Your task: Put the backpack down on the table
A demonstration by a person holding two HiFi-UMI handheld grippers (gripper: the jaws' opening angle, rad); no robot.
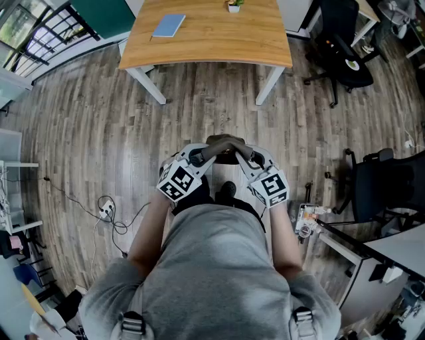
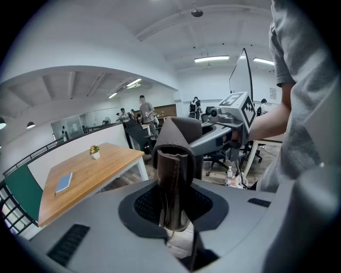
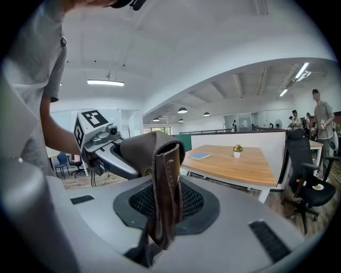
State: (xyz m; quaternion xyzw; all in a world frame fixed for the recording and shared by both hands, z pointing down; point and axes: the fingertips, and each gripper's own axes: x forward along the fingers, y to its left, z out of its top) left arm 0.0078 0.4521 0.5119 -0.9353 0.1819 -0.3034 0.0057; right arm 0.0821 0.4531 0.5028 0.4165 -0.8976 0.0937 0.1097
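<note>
In the head view I hold both grippers close in front of my body, over the wood floor. A brown leather handle (image 1: pixel 224 141) arcs between them. My left gripper (image 1: pixel 198 157) is shut on its left end and my right gripper (image 1: pixel 250 158) on its right end. In the left gripper view the handle (image 2: pixel 173 181) rises from a black mesh patch on the grey backpack (image 2: pixel 80 213), with the right gripper (image 2: pixel 226 130) beyond it. The right gripper view shows the same handle (image 3: pixel 166 186), the backpack (image 3: pixel 256 213) and the left gripper (image 3: pixel 104 144). The wooden table (image 1: pixel 206 46) stands ahead, apart from the pack.
On the table lie a blue book (image 1: pixel 169 25) and a small potted plant (image 1: pixel 233 5). Black office chairs stand at the right (image 1: pixel 342 46) (image 1: pixel 385 186). Cables (image 1: pixel 109 212) lie on the floor at the left. A white desk edge (image 1: pixel 345 249) is near my right.
</note>
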